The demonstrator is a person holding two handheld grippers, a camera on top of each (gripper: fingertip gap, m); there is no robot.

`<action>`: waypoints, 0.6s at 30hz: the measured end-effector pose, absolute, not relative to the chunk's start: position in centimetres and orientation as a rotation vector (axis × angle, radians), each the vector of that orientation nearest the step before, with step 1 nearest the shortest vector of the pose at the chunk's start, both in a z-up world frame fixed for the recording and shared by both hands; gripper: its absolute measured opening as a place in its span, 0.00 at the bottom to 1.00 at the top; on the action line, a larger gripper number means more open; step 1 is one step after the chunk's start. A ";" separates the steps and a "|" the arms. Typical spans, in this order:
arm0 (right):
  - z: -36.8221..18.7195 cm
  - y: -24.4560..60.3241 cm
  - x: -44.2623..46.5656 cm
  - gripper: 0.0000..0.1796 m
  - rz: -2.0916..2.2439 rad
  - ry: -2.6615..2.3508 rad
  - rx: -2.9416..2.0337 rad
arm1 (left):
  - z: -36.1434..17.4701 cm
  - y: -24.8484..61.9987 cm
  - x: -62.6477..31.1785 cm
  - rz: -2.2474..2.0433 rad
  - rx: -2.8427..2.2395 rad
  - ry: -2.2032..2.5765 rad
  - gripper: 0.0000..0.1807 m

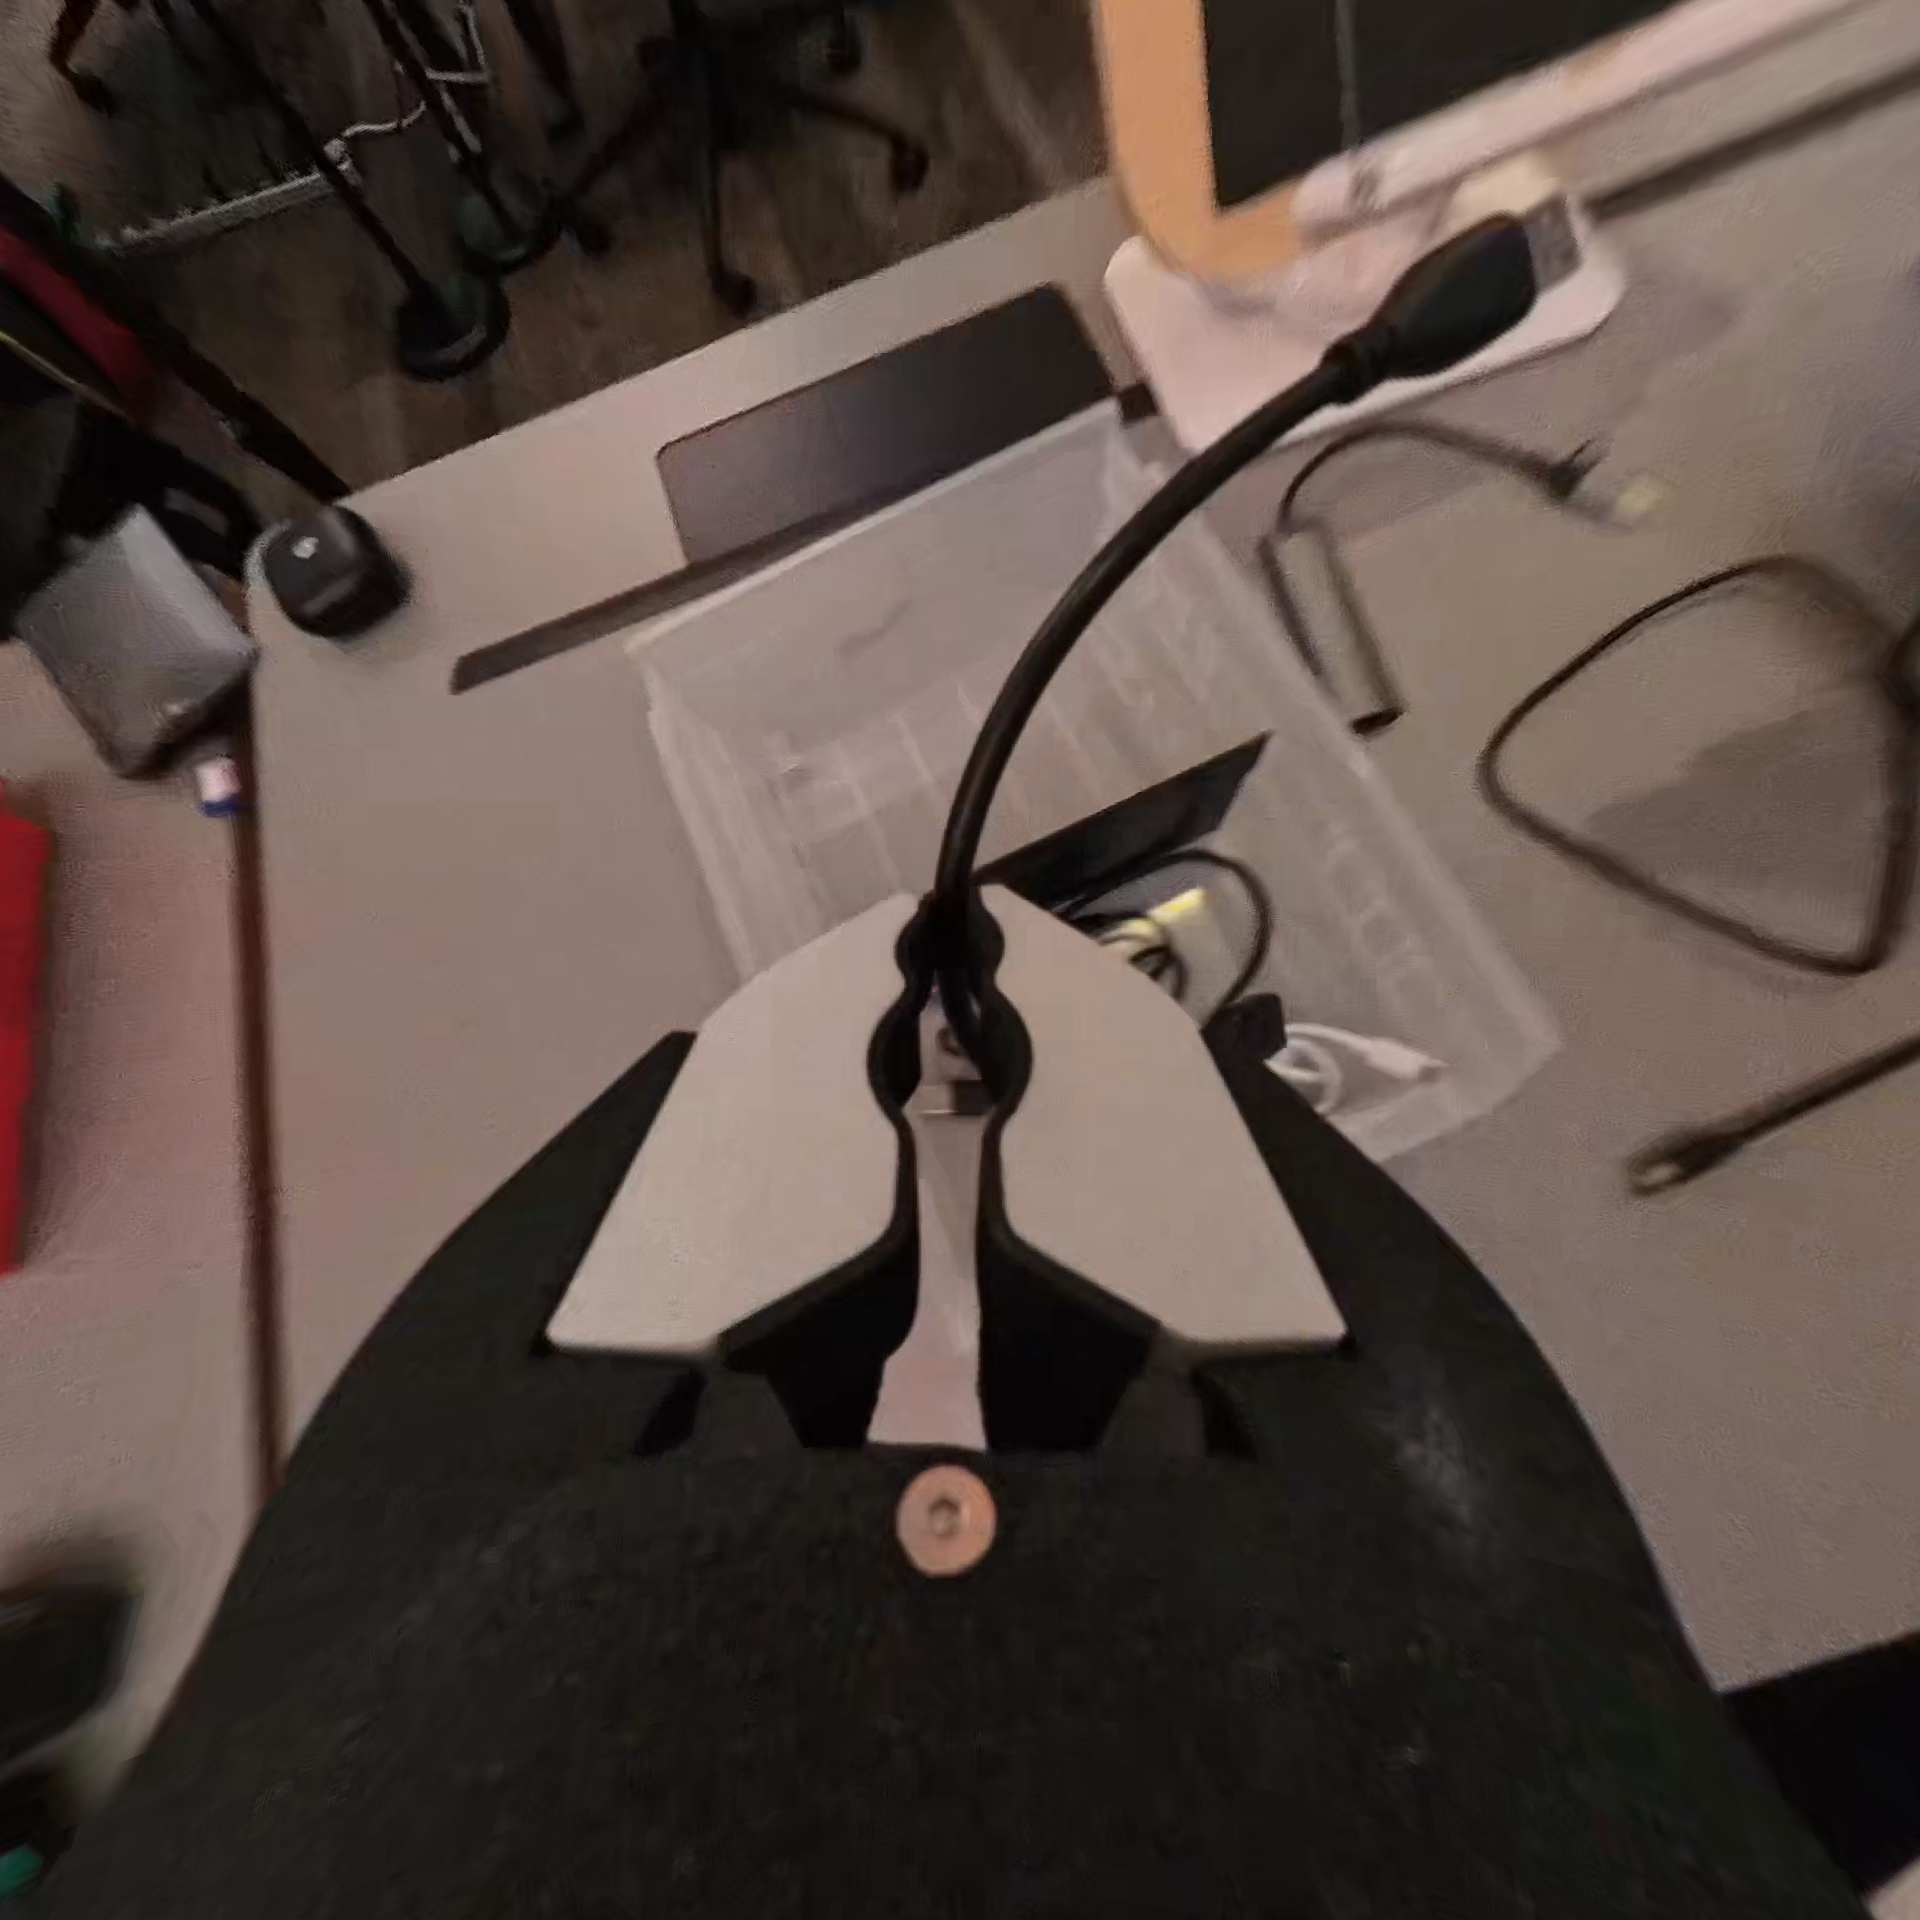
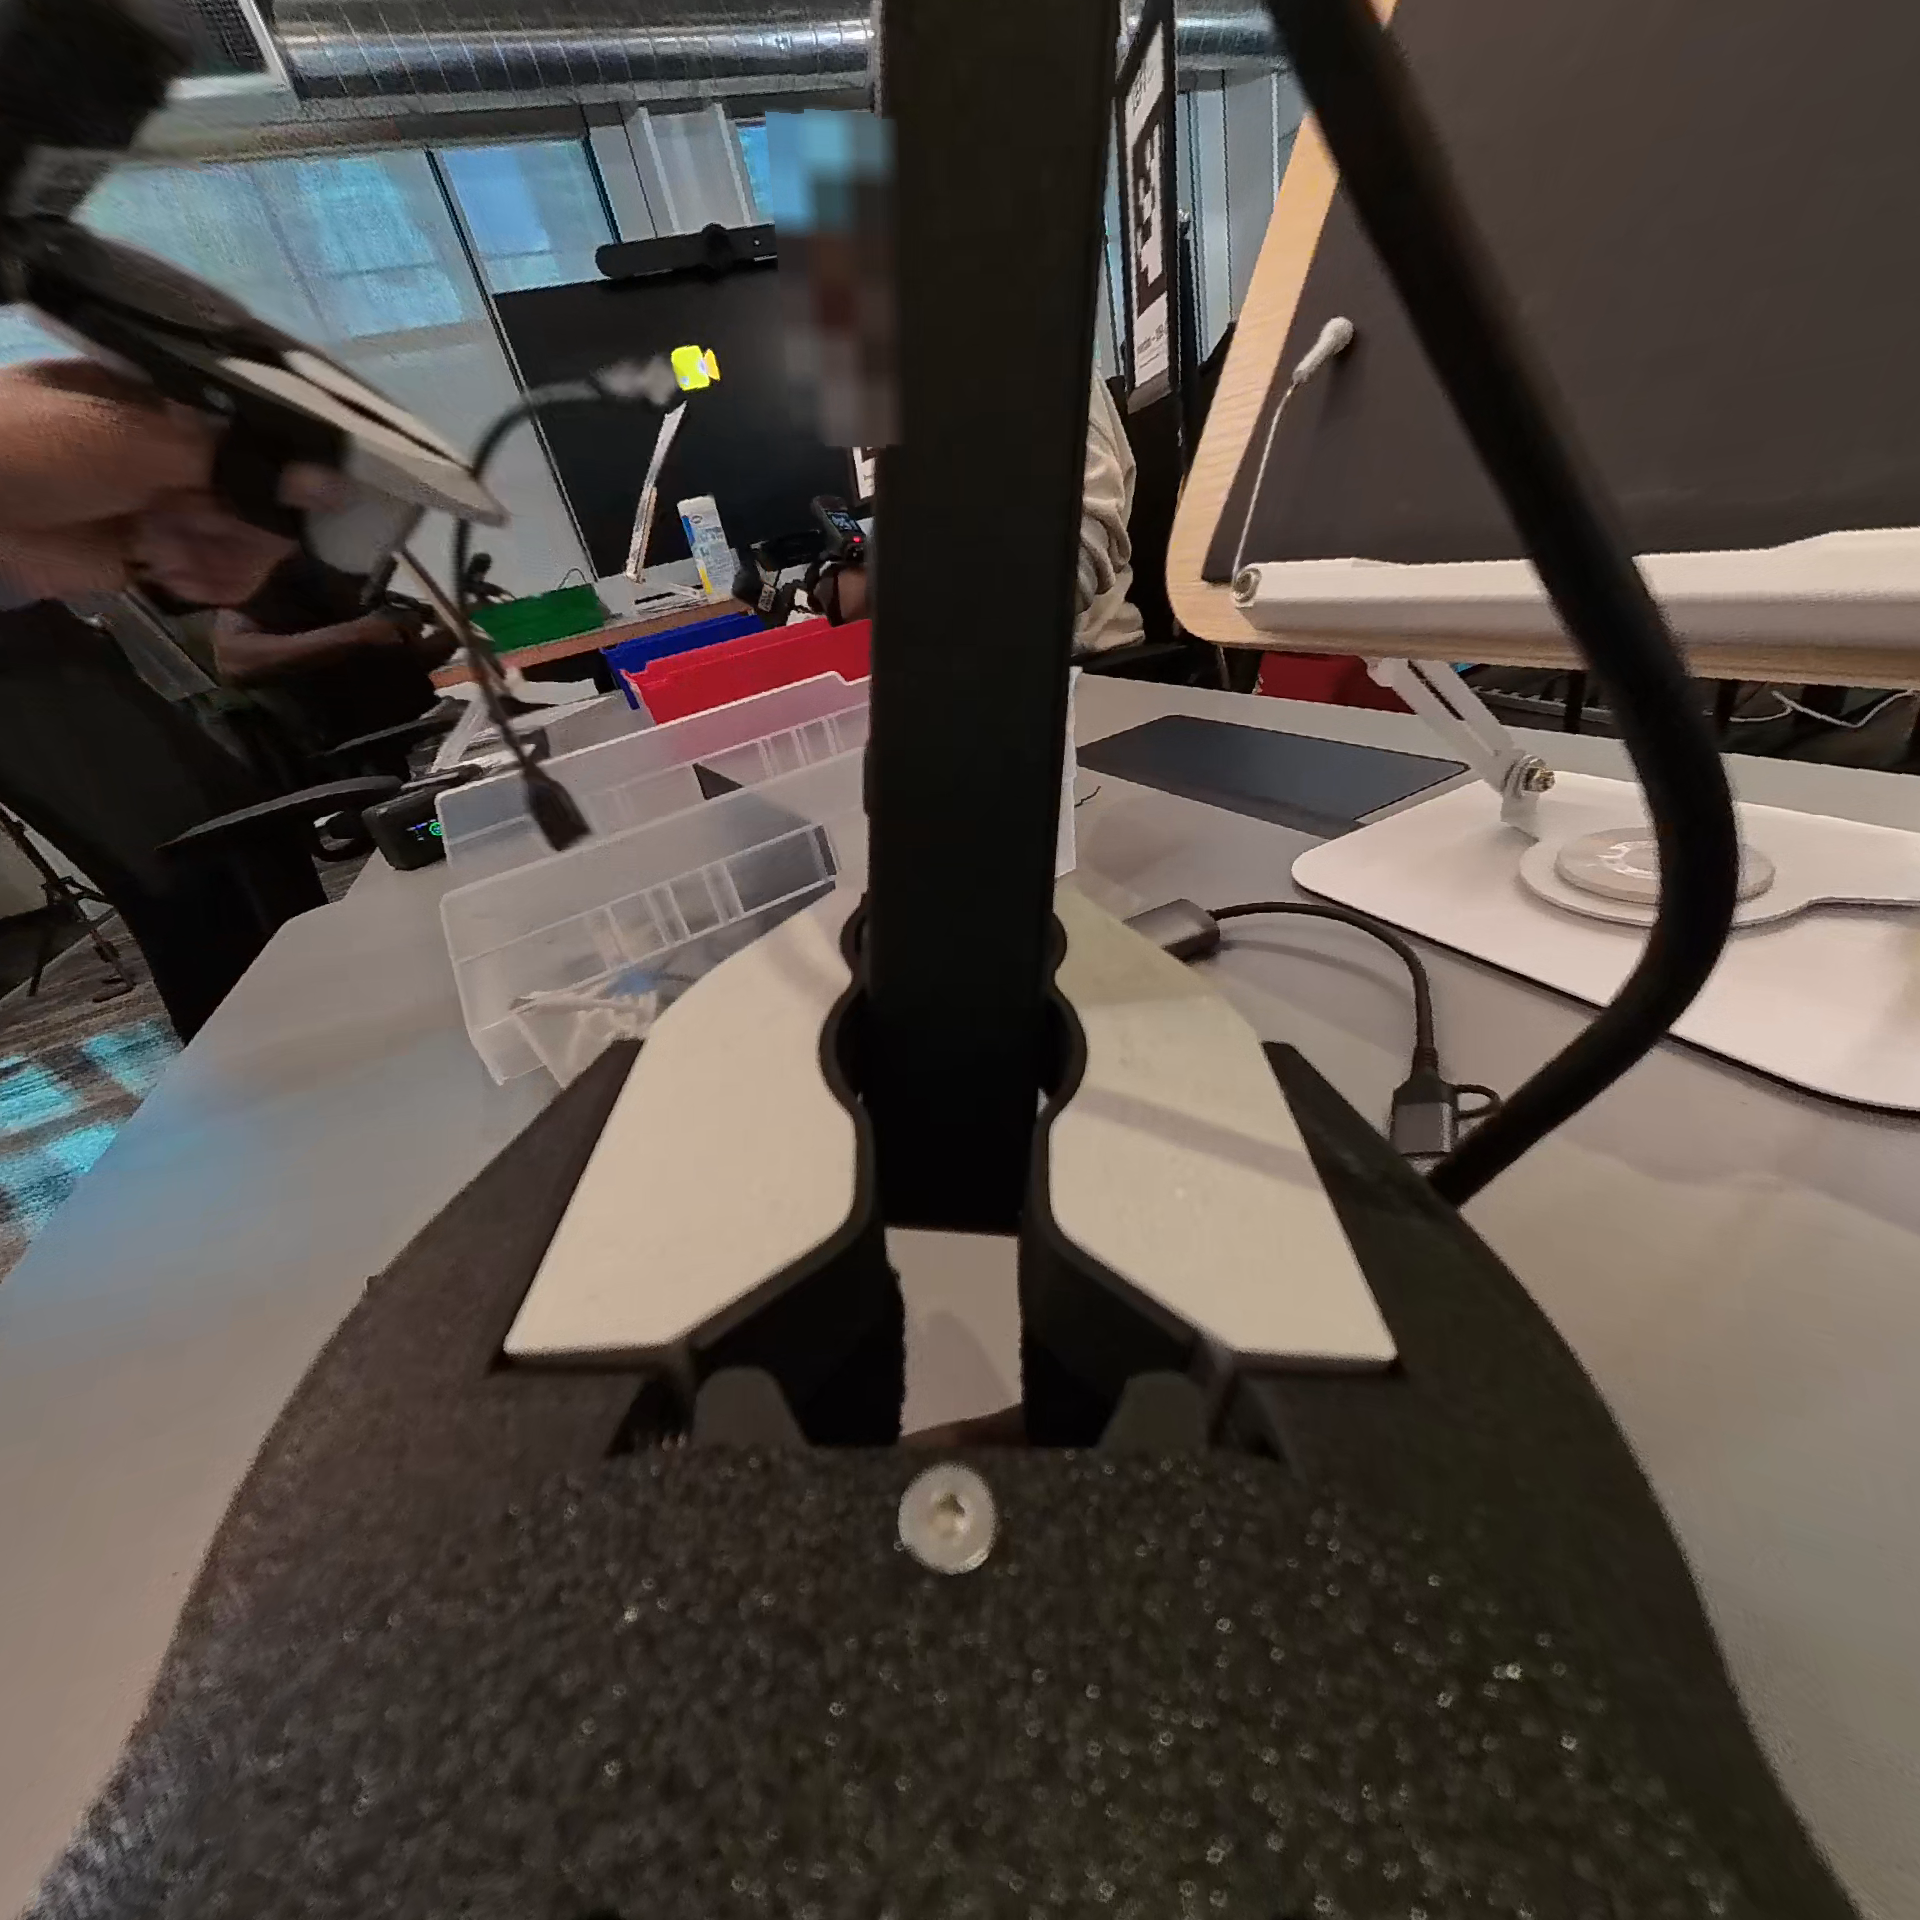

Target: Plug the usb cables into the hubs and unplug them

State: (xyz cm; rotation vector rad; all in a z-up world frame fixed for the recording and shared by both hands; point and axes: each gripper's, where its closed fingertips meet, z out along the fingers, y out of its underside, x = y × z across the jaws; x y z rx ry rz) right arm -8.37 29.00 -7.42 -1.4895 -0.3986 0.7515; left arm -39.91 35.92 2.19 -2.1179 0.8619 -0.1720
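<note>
Pinched between the closed fingers of the left gripper [image 1: 951, 966] is a short black usb cable [image 1: 1049, 644], which arcs up and away from the tips and ends in a thick black plug [image 1: 1455, 291] held in the air over the white monitor stand base [image 1: 1558, 301]. Right gripper [image 2: 951, 997] is clamped on a long black hub [image 2: 987, 520] that stands upright between its fingers, its own thick black lead [image 2: 1621, 665] looping down past the gripper's right side.

Taking the clear plastic organizer bin [image 1: 935, 675] as the landmark: it lies on the grey table [image 1: 468, 883] just beyond the left gripper's tips, with a few loose cables and a white adapter in its near end. Behind it sits a dark flat pad [image 1: 883, 436]; to its right, on the tabletop, lie a slim grey hub with its cord [image 1: 1340, 623] and a looped black cable [image 1: 1683, 790]. To its left, at the table corner, is a black mouse [image 1: 327, 571].

In the right wrist view the left gripper [image 2: 312, 436] shows blurred, raised above the bin with a hand [image 2: 94, 488] around its grip and the cable plug dangling; red and blue bins [image 2: 748, 655] stand behind the clear one
</note>
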 end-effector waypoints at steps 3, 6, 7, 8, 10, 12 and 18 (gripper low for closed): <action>-7.4 28.9 -8.4 0.15 0.749 -0.402 -1.489 | 3.0 29.9 -38.8 -0.618 -2.041 0.584 0.02; -7.4 29.0 -8.5 0.15 0.749 -0.404 -1.490 | -0.4 23.5 -37.1 -0.880 -2.015 0.342 0.02; -7.5 29.0 -8.5 0.15 0.750 -0.405 -1.492 | -2.3 21.6 -36.5 -0.910 -2.025 0.250 0.02; -7.5 29.0 -8.5 0.15 0.750 -0.406 -1.492 | -4.0 20.1 -35.8 -0.934 -2.028 0.153 0.02; -7.5 28.9 -8.5 0.15 0.748 -0.408 -1.492 | -7.5 17.8 -35.0 -0.925 -2.049 -0.034 0.02; -7.5 28.9 -8.5 0.15 0.748 -0.409 -1.491 | -9.9 16.6 -34.8 -0.887 -2.053 -0.171 0.02; -7.4 28.8 -8.5 0.15 0.748 -0.408 -1.492 | -13.9 13.4 -31.7 -0.912 -2.163 -0.187 0.04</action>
